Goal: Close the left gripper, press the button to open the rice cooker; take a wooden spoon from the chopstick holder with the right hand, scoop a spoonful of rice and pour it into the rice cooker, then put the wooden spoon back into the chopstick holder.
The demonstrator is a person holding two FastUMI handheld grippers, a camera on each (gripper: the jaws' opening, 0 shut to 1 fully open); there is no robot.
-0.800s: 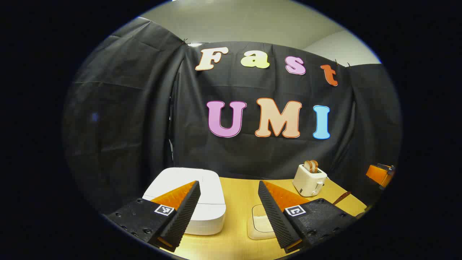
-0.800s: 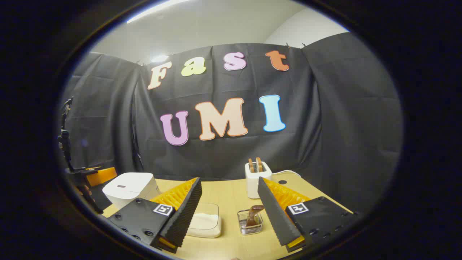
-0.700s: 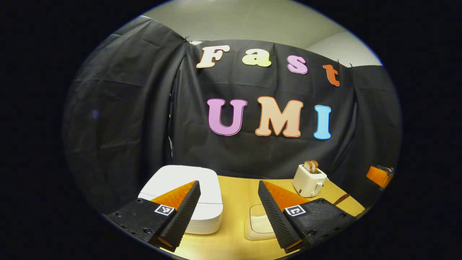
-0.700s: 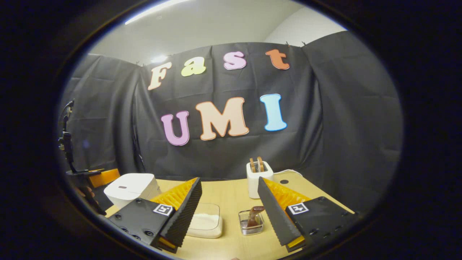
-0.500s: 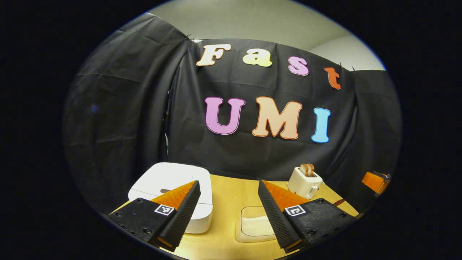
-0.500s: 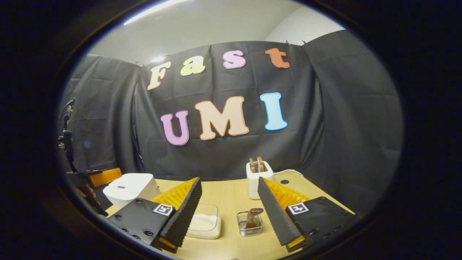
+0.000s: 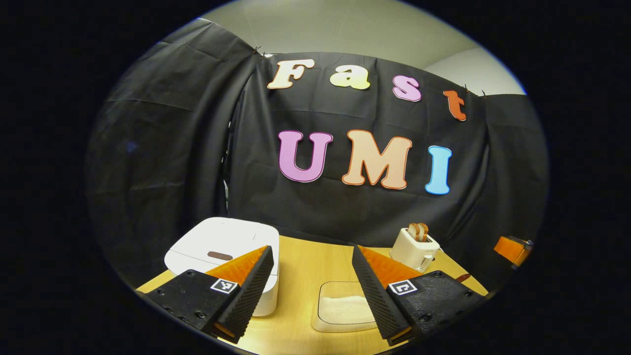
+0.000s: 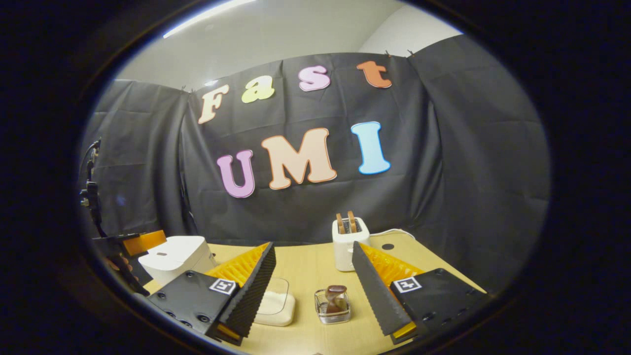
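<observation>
The white rice cooker (image 7: 222, 244) stands closed at the left of the wooden table (image 7: 300, 256), its dark button (image 7: 220, 255) on the lid's front. My left gripper (image 7: 312, 249) is open, hovering short of the cooker and to its right. A shallow tray of rice (image 7: 342, 308) lies below its fingers. In the right gripper view, a clear chopstick holder (image 8: 333, 306) holds the wooden spoon (image 8: 337, 291), upright. My right gripper (image 8: 312, 245) is open and empty, back from the holder. The rice tray (image 8: 276, 301) and cooker (image 8: 175, 255) sit to the left.
A cream toaster (image 8: 349, 244) with two slices stands at the table's back; the toaster (image 7: 414, 249) is at the right in the left gripper view. The left gripper (image 8: 135, 241) and a hand (image 8: 118, 266) show beside the cooker. A black stand (image 8: 91, 197) rises at far left.
In the left gripper view the cooker has slid left and its button has come into sight. In the right gripper view the holder has drifted slightly left. Both grippers stayed open.
</observation>
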